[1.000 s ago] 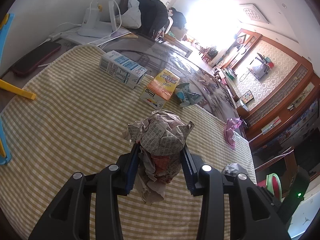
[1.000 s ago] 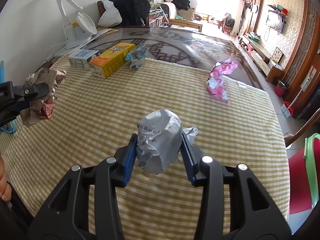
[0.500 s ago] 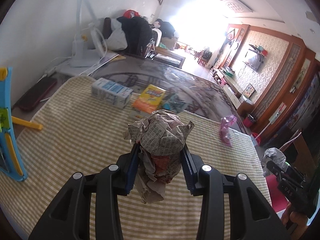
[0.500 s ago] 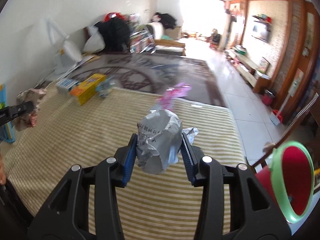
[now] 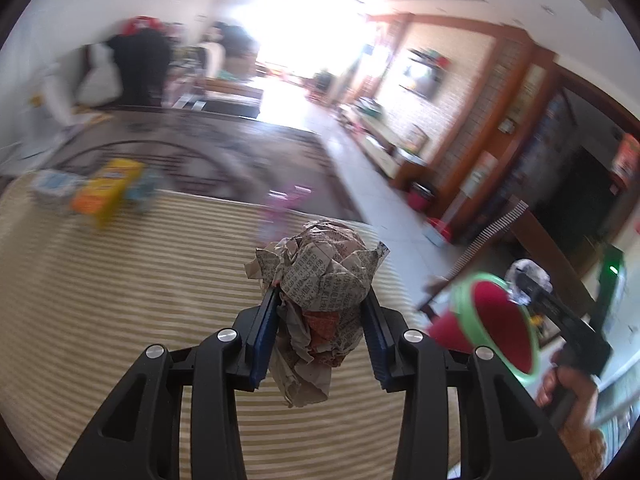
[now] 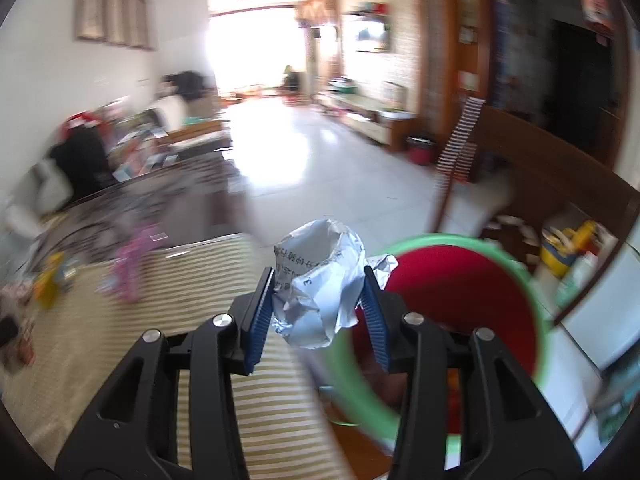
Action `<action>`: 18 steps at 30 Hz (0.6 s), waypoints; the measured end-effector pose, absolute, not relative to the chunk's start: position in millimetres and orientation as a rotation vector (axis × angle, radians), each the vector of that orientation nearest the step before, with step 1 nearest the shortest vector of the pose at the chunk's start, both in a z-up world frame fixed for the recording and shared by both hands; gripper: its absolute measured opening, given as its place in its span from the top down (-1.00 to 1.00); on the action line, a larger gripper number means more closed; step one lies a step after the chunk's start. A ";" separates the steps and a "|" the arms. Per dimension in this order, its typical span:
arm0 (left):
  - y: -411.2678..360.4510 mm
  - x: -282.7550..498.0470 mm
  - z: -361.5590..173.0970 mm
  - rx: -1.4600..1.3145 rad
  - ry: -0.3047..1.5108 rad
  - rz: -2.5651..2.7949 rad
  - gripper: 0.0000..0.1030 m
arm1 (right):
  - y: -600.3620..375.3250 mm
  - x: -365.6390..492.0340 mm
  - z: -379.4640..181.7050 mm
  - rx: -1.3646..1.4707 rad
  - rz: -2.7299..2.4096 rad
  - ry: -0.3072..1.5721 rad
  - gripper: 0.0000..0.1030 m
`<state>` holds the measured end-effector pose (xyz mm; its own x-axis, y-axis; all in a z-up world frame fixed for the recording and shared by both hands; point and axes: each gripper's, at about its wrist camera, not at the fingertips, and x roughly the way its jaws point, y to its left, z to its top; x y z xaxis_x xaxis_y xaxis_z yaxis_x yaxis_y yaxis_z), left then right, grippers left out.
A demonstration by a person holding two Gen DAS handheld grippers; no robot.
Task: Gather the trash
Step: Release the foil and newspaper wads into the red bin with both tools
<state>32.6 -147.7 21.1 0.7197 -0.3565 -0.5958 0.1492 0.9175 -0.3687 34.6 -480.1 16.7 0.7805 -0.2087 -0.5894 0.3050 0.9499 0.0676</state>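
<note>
My left gripper (image 5: 318,320) is shut on a crumpled newspaper ball (image 5: 320,276), held above the striped tablecloth (image 5: 120,300). My right gripper (image 6: 318,304) is shut on a crumpled white paper ball (image 6: 320,280), held at the rim of a red bin with a green rim (image 6: 460,300) past the table's right edge. In the left wrist view the same bin (image 5: 500,320) shows at the right, with the right gripper (image 5: 532,280) and its paper just over it.
A pink wrapper (image 6: 132,256) lies on the cloth near its far edge. A yellow-orange carton (image 5: 108,192) and a white-blue carton (image 5: 48,184) lie at the far left. A wooden chair (image 6: 520,168) stands behind the bin.
Both grippers have swung to the right with their paper balls. The right gripper has come up to the red bin, which now fills the right of its view.
</note>
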 end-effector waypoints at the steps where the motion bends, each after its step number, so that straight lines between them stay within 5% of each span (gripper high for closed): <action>1: -165.1 34.5 22.4 -0.298 0.725 -0.322 0.27 | -489.0 35.4 14.8 0.181 -0.294 0.627 0.19; 4: -213.3 38.6 25.8 -0.278 0.736 -0.423 0.27 | -512.3 35.9 3.3 0.223 -0.342 0.666 0.12; 7: -258.2 46.9 26.4 -0.278 0.761 -0.537 0.27 | -524.4 28.8 4.9 0.189 -0.453 0.622 -0.73; 8: -269.8 49.8 25.7 -0.273 0.769 -0.564 0.27 | -524.8 25.6 9.7 0.184 -0.490 0.590 -0.80; 16: -382.5 62.2 17.0 -0.188 0.845 -0.818 0.26 | -584.3 -46.5 35.3 0.434 -0.819 0.236 -0.90; 18: -400.4 70.9 10.7 -0.183 0.873 -0.859 -0.02 | -589.9 -61.1 37.1 0.478 -0.873 0.159 -0.90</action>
